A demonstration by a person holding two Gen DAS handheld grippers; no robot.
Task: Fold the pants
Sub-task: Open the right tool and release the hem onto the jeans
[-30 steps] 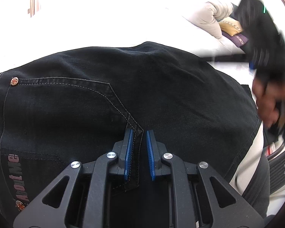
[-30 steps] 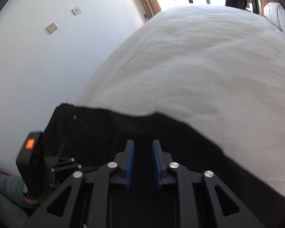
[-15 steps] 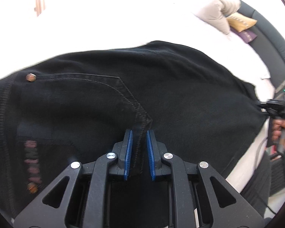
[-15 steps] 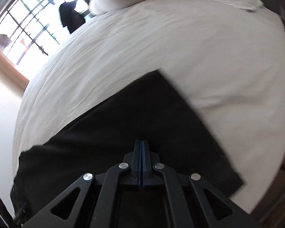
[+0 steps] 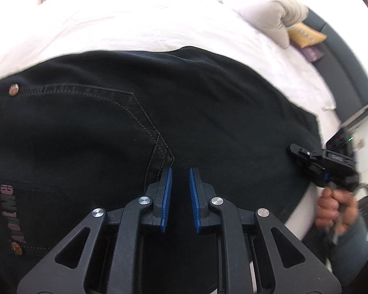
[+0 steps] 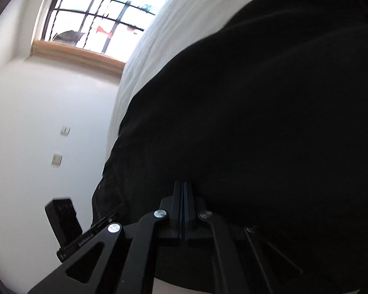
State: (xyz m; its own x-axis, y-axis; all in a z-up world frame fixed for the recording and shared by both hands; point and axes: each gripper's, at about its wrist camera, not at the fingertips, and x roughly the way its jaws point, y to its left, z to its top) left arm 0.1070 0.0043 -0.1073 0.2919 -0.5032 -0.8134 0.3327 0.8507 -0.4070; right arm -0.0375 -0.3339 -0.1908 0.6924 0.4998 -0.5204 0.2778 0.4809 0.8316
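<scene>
Nearest, the left gripper (image 5: 180, 183) keeps its narrow pinch on the black pants (image 5: 159, 112) spread over the white bed (image 5: 135, 19). Farther right, the right gripper (image 6: 183, 191) has swung in and just snapped together at the hem; whether it caught cloth I can't tell.

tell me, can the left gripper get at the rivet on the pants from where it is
Probably yes. The rivet lies uncovered on top of the pants, off to the side of the left gripper, with only flat cloth between them. But that gripper seems to be holding a fold of the pants, so it would have to let go first.
</scene>
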